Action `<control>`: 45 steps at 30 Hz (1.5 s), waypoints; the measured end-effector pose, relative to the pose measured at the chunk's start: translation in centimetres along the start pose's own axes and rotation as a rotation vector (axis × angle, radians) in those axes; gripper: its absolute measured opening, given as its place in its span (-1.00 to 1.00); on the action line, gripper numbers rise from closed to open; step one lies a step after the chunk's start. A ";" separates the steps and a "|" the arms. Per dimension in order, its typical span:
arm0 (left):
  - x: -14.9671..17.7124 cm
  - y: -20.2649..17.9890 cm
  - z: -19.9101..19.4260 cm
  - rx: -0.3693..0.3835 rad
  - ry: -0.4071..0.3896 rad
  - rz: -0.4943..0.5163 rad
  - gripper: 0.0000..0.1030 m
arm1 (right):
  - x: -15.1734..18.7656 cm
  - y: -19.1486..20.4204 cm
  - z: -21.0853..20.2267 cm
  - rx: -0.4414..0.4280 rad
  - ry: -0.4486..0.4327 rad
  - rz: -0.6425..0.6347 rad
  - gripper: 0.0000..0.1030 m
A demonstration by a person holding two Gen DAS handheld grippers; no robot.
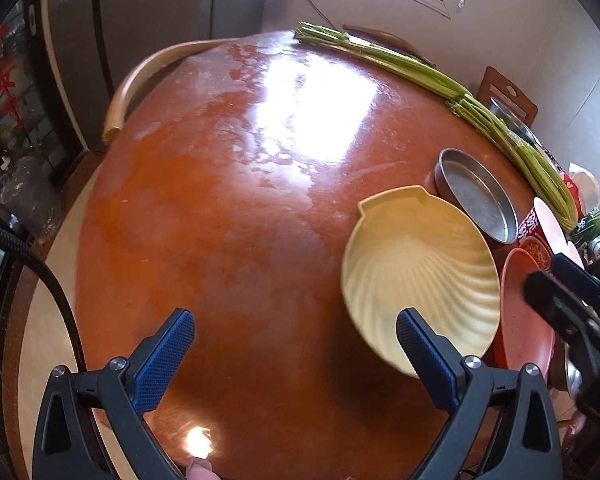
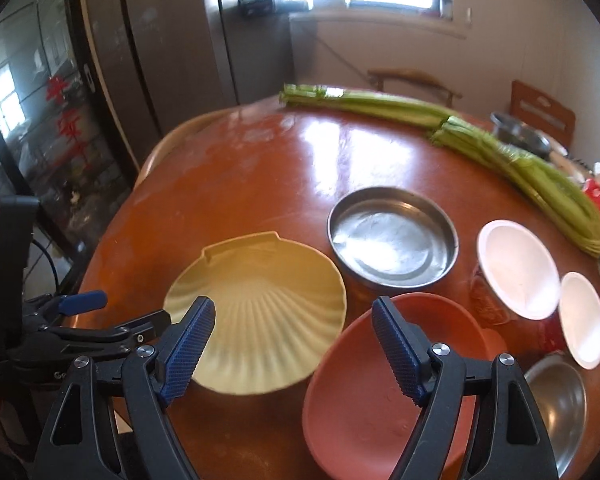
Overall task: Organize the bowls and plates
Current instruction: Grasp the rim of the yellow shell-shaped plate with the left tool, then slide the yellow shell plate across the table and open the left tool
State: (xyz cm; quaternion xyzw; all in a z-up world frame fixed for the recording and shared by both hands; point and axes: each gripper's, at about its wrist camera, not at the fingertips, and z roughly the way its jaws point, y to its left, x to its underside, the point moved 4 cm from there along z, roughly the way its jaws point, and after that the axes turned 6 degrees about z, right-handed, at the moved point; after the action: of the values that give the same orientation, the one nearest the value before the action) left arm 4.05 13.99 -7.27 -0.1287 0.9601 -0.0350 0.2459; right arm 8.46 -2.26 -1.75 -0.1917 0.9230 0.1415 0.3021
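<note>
Left fingers point(image 1: 296, 332): spread wide, holding nothing, above the bare red-brown worktop point(image 1: 228, 200); my right-hand pad crosses in front of the near rim of the yellow shell-shaped plate point(image 1: 420, 272), and whether it touches the rim I cannot tell. Right fingers point(image 2: 294, 318): likewise spread, empty, poised over the gap between that yellow shell-shaped plate point(image 2: 260, 312) and the pink bowl point(image 2: 380, 392); the left pad overlaps the plate's near-left edge, the right pad hangs above the pink bowl's hollow. Yellow plate: ribbed, small notched tab on its far rim, empty, flat on the worktop. Pink bowl: just right of the plate, close to my side of the worktop, empty. Round steel pan point(image 2: 394, 236): beyond both, empty, close to the plate's far-right rim. Two white bowls point(image 2: 518, 268): right of the pan, the larger farther off, the smaller point(image 2: 582, 320) nearer; both appear empty. Steel bowl point(image 2: 556, 408): at the near-right edge, partly hidden, contents unseen. Long bundle of green celery stalks point(image 2: 460, 136): laid along the far-right edge of the worktop, well apart from my fingers.
</note>
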 end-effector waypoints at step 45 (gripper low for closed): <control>-2.2 -2.2 2.4 0.105 0.039 0.041 0.01 | -0.5 -1.5 5.8 -0.111 0.182 0.124 0.03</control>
State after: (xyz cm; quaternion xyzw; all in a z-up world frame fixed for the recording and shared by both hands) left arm 7.60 12.43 -8.02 -0.0952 0.9639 -0.0829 0.2345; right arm 12.40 -1.24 -6.19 -0.1627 0.9474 0.1930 0.1968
